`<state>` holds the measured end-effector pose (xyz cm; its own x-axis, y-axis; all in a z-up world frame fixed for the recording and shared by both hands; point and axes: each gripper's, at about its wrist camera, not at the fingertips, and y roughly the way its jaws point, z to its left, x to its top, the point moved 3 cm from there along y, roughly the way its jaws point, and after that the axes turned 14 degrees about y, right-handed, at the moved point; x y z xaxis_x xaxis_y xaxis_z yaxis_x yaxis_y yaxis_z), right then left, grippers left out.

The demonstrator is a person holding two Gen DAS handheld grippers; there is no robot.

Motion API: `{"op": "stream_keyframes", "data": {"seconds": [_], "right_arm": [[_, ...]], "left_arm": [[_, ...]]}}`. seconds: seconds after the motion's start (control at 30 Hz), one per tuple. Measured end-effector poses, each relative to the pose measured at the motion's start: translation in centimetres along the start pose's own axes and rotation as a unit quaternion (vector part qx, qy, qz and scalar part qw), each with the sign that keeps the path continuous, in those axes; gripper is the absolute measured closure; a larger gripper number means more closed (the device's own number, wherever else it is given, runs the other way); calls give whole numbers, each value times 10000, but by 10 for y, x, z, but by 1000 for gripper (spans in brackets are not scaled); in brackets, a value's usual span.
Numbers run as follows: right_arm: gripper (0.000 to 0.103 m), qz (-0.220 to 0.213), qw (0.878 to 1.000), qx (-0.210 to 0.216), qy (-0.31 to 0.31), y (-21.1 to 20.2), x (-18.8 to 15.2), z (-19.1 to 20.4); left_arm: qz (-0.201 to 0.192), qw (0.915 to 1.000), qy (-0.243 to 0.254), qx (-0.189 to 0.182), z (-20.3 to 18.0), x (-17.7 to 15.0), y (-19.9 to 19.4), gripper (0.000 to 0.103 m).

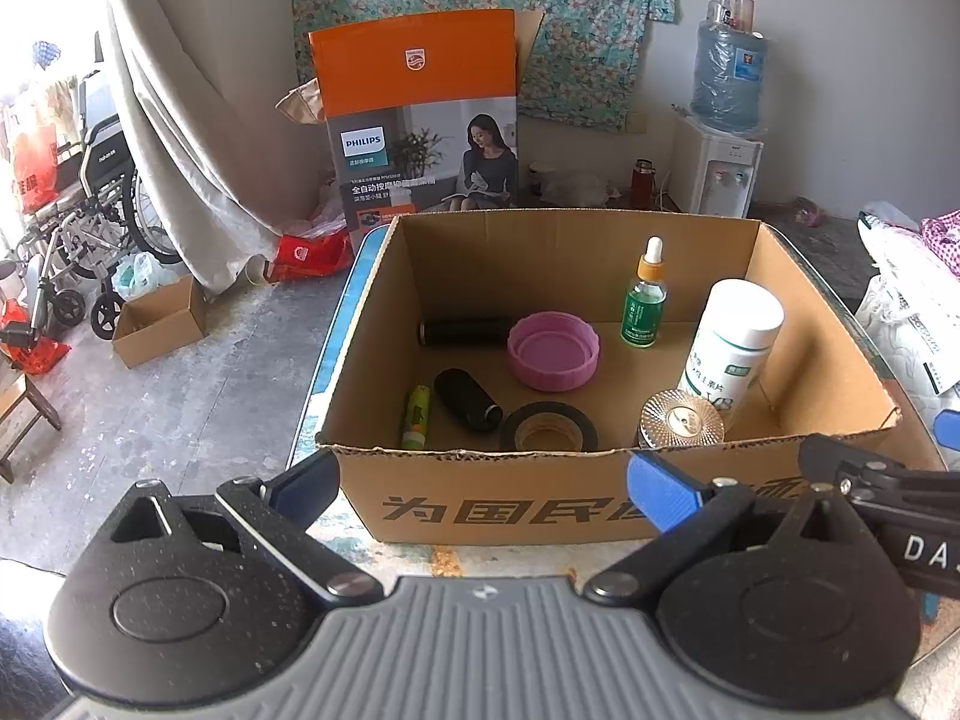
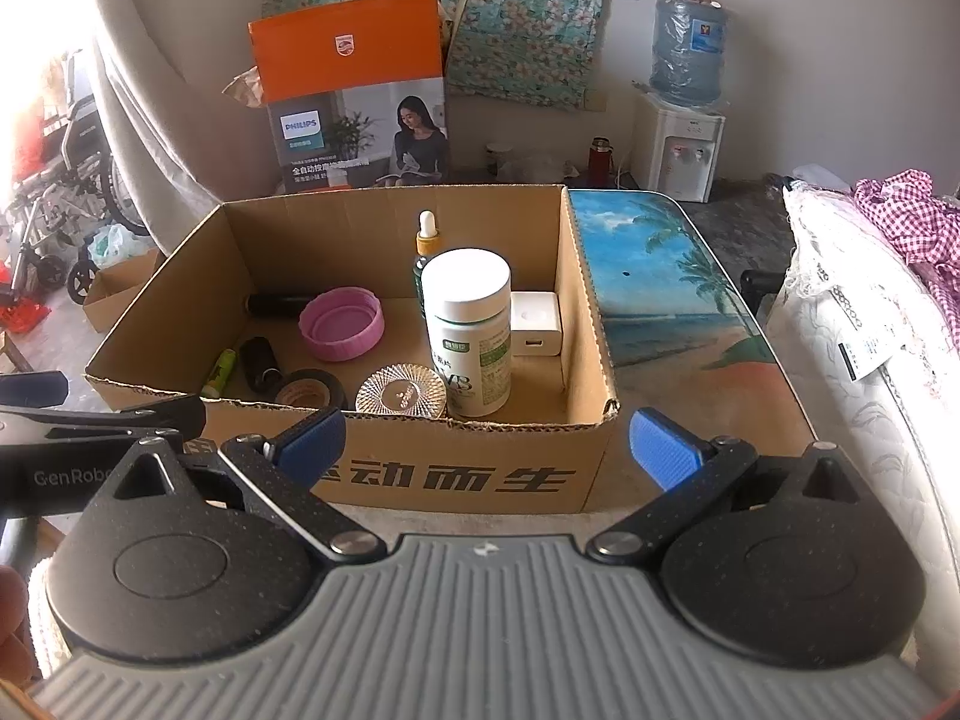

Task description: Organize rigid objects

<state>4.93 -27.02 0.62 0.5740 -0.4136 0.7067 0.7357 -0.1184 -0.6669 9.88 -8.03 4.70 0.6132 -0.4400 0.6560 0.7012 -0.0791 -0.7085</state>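
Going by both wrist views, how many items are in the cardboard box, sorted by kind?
Bottles: 2, a dropper bottle and a white pill bottle
Black cylinders: 2
Pink lid: 1
Tape roll: 1
Green tube: 1
Patterned round lid: 1
White charger: 1
Total: 9

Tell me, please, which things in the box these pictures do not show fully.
- White charger: absent from the left view, hidden behind the white bottle.
- Dropper bottle: in the right view, its lower part is covered by that bottle.
- Tape roll: near edge cut by the box wall.
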Motion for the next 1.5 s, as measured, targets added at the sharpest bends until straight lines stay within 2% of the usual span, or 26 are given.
{"op": "stream_keyframes", "data": {"seconds": [1.5], "right_arm": [[1,30,10000,-81,26,0,-3,-1]], "left_arm": [[-27,10000,34,9,0,1,-4,1]]}}
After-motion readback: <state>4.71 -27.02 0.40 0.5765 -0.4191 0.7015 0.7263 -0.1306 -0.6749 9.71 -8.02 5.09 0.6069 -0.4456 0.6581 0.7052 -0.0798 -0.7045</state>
